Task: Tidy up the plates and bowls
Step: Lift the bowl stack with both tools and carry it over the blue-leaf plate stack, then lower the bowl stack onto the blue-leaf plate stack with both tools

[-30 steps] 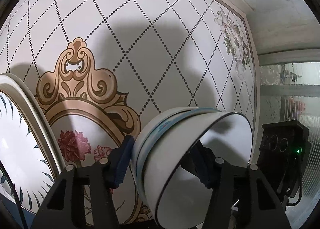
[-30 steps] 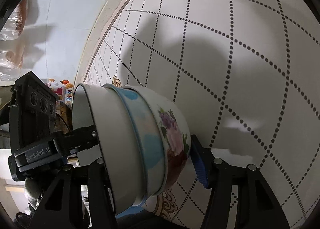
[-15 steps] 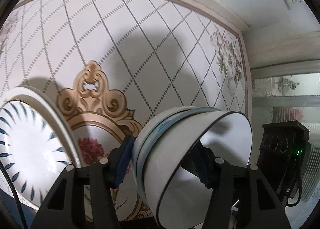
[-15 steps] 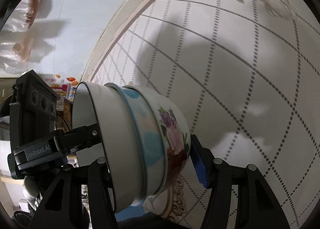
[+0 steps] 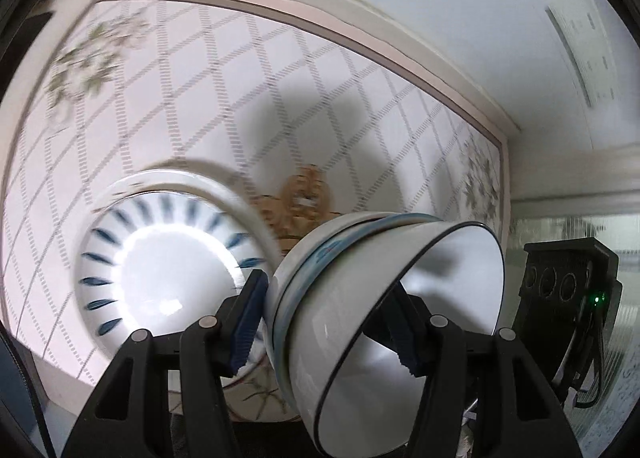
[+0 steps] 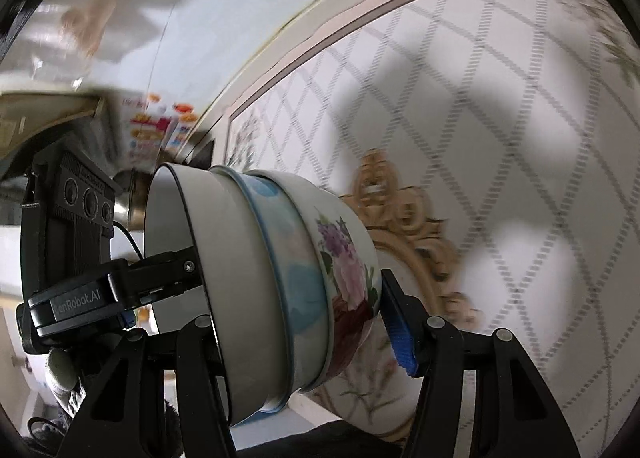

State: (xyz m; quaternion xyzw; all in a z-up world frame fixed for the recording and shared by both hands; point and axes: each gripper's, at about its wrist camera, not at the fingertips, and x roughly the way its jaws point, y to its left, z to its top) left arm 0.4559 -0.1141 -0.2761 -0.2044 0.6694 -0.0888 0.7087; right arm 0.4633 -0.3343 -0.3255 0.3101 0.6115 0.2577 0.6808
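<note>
- At the left of the left wrist view, a plate (image 5: 160, 270) with blue dashes around its well is resting on the patterned surface (image 5: 280, 90), just beside the left gripper (image 5: 328, 322).
- In the lower centre of that view, the left gripper is clamping a stack of bowls (image 5: 384, 322): one finger is sitting against the stack's base at the left, the other is reaching inside the innermost white bowl, so its jaws are holding the stack at a medium spread.
- At the far right of the same view, the right gripper's black body is showing beside the stack.
- In the right wrist view, the left gripper (image 6: 120, 290) is entering from the left and gripping the rim of the stack of bowls (image 6: 272, 290), three nested: white, blue-banded, then flowered.
- At the lower centre, the right gripper (image 6: 304, 342) is straddling the same stack, its blue pad sitting just off the flowered base; whether it is pressing cannot be told.
- Judging by this, nesting the bowls looks done; setting the tilted stack down and sorting the plate appear to remain.
</note>
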